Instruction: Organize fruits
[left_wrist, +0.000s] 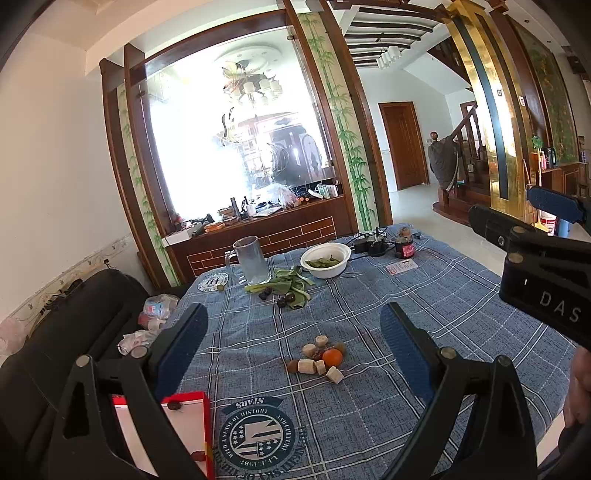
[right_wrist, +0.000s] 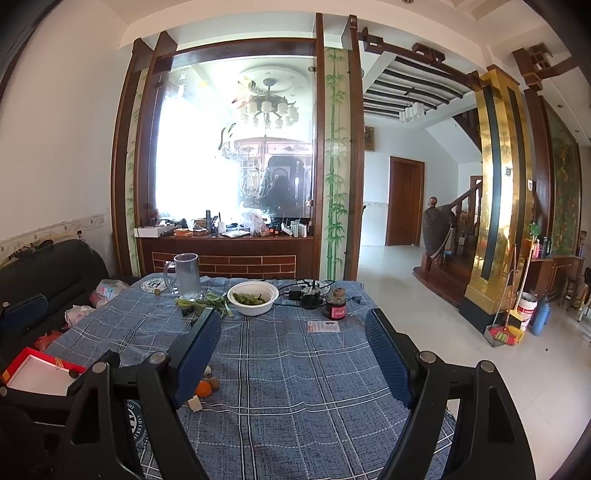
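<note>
**A:** What's on the desk (left_wrist: 424, 295) right now? Count it for me.

**B:** I've got the fruit pile (left_wrist: 320, 359) mid-desk on the blue plaid cloth. One orange tangerine (left_wrist: 332, 357), about five pale cut chunks (left_wrist: 307, 366) around it, and a couple of small brown pieces I can't name. It's all bunched up and touching.

**A:** Which way do the chunks point?

**B:** They're short stubs. The cluster itself runs roughly from near-left to far-right in my left wrist view; single axes I can't tell.

**A:** Jaws?

**B:** My left gripper (left_wrist: 295, 339) is wide apart and holds nothing, with the pile sitting between its fingers, further out. My right gripper (right_wrist: 293, 354) is wide too and bare; the pile peeks out by its left finger.

**A:** Anything in the way?

**B:** One red-edged box (left_wrist: 184, 424) with a white inside sits at the near-left desk edge, partly behind my left gripper's finger. Further back I see one glass mug (left_wrist: 251, 260), one white bowl (left_wrist: 325, 260) of green pods, green peelings (left_wrist: 291, 286) with a few dark fruits (left_wrist: 284, 300), one red-labelled jar (left_wrist: 403, 246), and one card (left_wrist: 402, 266). All of that is well apart from the pile.
</note>
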